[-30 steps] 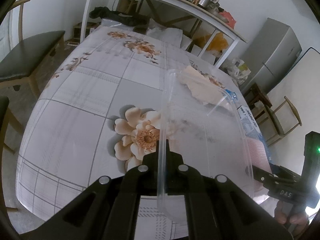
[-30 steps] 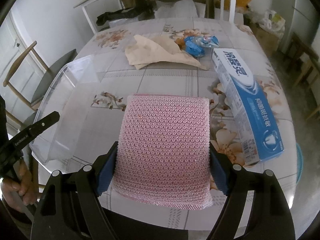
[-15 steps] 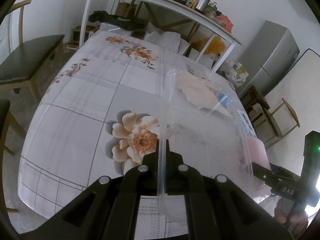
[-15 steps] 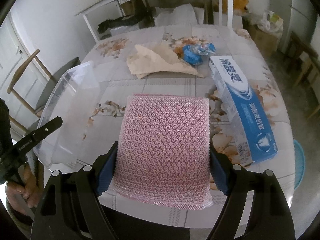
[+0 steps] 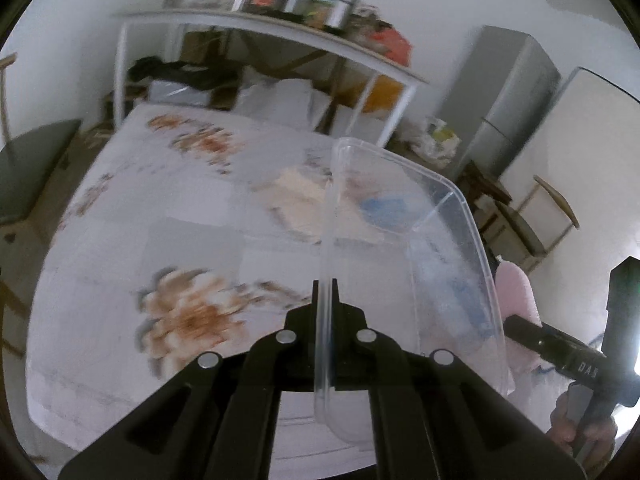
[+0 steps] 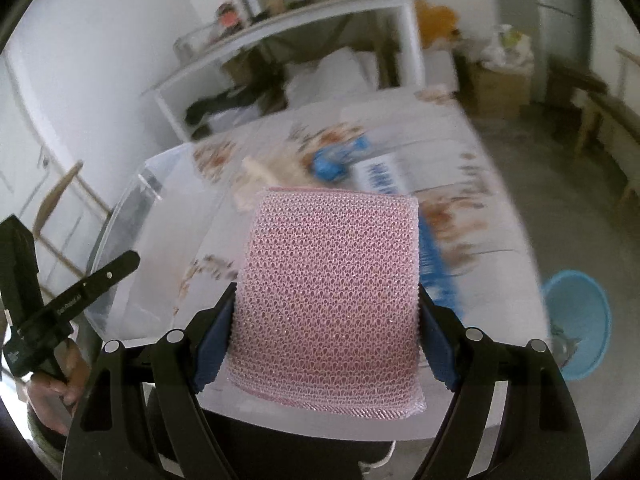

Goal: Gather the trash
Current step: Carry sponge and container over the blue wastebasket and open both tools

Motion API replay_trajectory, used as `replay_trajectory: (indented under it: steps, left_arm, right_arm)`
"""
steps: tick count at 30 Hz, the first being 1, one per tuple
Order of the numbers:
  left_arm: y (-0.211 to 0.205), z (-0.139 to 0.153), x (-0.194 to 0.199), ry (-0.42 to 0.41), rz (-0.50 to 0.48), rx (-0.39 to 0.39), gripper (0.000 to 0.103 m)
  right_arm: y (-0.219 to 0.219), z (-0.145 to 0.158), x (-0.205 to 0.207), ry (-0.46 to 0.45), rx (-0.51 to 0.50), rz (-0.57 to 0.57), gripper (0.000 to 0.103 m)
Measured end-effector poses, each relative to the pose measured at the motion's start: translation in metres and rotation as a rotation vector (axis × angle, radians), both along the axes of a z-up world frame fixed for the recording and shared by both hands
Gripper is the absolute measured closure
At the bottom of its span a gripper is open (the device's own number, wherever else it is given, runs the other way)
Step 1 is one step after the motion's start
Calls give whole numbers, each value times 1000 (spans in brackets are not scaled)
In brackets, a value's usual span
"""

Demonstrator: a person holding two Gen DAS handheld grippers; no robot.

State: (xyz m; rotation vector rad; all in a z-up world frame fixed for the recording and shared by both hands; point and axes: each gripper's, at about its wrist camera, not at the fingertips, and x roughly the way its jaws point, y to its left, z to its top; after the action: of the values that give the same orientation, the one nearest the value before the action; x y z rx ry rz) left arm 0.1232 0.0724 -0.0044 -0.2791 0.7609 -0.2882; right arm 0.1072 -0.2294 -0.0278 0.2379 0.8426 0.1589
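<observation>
Both grippers have lifted away from the floral-print tablecloth-covered table (image 5: 120, 248), which now sits lower and smaller in both views, and the background is smeared with motion blur. At the left, the left gripper (image 5: 325, 292) is clenched tight on the near rim of the clear rectangular plastic tub (image 5: 452, 248), its two black fingers pinching the thin wall between them, and the tub hangs raised above the table. Through the tub's walls, blurred, show the crumpled beige paper (image 5: 296, 196), the blue wrapper (image 5: 380, 206) and the white-and-blue toothpaste box (image 6: 380, 176), all lying on the far part of the table. At the right, the right gripper (image 6: 326, 300) stands wide and grasps the pink mesh-textured sponge (image 6: 332, 292) by its two sides, the blue pads pressed against it; the sponge is clear of the table, just right of the tub. A round light-blue plastic basin (image 6: 576, 320) sits on the floor off the table's right edge. Part of the person's hand (image 6: 52, 384) grips the left gripper's handle at the near left.
</observation>
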Motion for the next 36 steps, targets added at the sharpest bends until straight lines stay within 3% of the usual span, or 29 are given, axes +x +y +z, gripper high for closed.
replay_trajectory:
  steps: [7,14,20,24,28,29,30,31,32,36]
  left_arm:
    - [-88,30,22,-54,-200,1,102]
    - [-215,35,43,-25,-436,27,102]
    - [-324,-3,58,102,-568,115,101]
    - [-390,-39,71,211,-616,164,101]
    - [-451,-65,84,258,-638,217,100]
    - [-463,-70,89,267,-645,224,98]
    - [-475,-77,93,277,-650,235,85]
    - [-487,-84,96,290,-651,241,61]
    - [-491,-88,99,289,-643,236,53]
    - [-490,-92,102,285,-641,214,47]
  right_arm:
    - [-116,18,-50,-60,93,-307,26]
    - [-232,-12,-119,-23,245,-619,26]
    - [-292,-69,-141,55,438,-724,26]
    - [-326,-109,-130,108,557,-768,26]
    - [-364,-142,-111,134,634,-810,22]
    - [-371,-148,-107,134,636,-812,21]
    - [-382,-159,-100,140,629,-830,18]
    - [-388,-167,-97,148,627,-847,16]
    - [-396,-179,-94,166,627,-871,16]
    - [-408,-214,-102,229,664,-930,16]
